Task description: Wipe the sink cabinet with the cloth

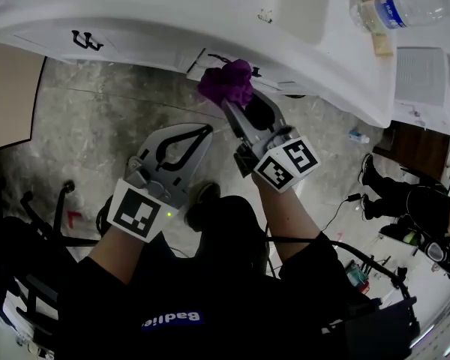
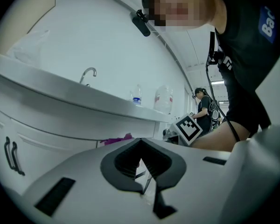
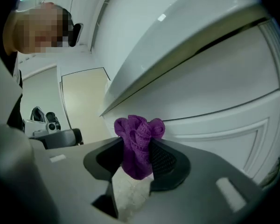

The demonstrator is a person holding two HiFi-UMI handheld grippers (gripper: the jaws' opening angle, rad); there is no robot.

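A bunched purple cloth [image 1: 226,82] [image 3: 137,143] is pinched in my right gripper [image 1: 236,105] [image 3: 139,146], which is shut on it and holds it against the white sink cabinet's front [image 1: 202,57] just under the counter edge. The panelled cabinet door [image 3: 224,125] fills the right gripper view. My left gripper [image 1: 197,132] [image 2: 141,158] hangs lower and to the left, over the floor, shut with nothing between its jaws. A corner of the cloth [image 2: 114,139] shows in the left gripper view below the counter [image 2: 84,97].
A black handle [image 1: 86,41] [image 2: 11,155] sits on the cabinet at left. Water bottles [image 1: 394,10] [image 2: 136,97] stand on the counter near the basin [image 1: 300,6] and tap [image 2: 87,73]. Another person [image 1: 427,201] stands at right. Black stand legs [image 1: 30,223] crowd the floor at lower left.
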